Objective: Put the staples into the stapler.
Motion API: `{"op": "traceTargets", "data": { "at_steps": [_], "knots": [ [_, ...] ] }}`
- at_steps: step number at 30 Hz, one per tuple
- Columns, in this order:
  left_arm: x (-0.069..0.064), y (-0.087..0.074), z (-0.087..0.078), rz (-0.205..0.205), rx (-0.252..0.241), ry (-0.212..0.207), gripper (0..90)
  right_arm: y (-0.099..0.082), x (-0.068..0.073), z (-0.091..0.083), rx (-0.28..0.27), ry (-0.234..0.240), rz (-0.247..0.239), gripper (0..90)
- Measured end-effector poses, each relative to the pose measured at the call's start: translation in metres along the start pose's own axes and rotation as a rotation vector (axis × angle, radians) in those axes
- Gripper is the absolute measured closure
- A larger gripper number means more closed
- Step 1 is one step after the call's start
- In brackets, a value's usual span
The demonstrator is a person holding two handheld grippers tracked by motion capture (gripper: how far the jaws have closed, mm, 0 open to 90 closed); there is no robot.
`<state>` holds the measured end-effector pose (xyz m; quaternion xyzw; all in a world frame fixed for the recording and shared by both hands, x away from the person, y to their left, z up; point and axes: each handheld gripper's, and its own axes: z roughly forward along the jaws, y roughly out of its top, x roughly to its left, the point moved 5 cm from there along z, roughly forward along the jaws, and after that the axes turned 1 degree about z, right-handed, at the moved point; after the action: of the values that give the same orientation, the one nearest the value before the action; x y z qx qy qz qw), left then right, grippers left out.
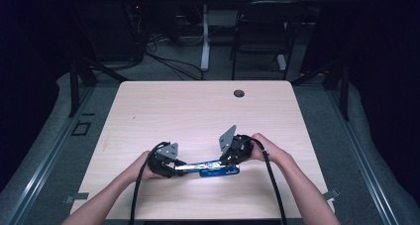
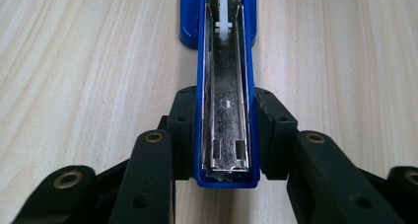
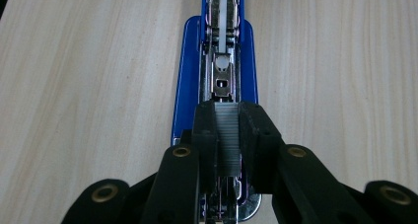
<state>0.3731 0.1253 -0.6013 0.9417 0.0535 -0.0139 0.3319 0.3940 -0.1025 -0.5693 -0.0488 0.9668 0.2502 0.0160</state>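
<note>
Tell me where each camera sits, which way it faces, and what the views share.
High view: above the table's near edge, looking forward and down; both forearms, left gripper and right gripper.
Left gripper view: along its jaws, clamping the open blue metal stapler.
Right gripper view: along its jaws, pinching a grey staple strip.
All share the stapler and pale wooden table.

One blue stapler (image 1: pixel 218 169), one strip of staples (image 3: pixel 227 135), two tools, one table (image 1: pixel 198 106), one chair (image 1: pixel 262 31) behind.
</note>
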Motion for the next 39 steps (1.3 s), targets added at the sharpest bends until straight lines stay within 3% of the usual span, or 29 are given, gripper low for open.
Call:
{"op": "traceTargets", "data": {
  "at_steps": [9,23,39],
  "knots": [
    [0.0001,0.0,0.0,0.001,0.0,0.0,65.7,-0.0015,-0.0026,-0.0001,0.017,0.009,-0.012,78.2],
    [0.0004,0.0002,-0.0003,0.003,0.001,-0.001,65.7,-0.0013,-0.003,-0.0007,-0.002,0.036,0.0,78.1],
    [0.0004,0.0002,-0.0003,0.003,0.001,-0.002,65.7,-0.0012,-0.0028,-0.0011,0.01,0.034,-0.004,78.2]
  ]
}}
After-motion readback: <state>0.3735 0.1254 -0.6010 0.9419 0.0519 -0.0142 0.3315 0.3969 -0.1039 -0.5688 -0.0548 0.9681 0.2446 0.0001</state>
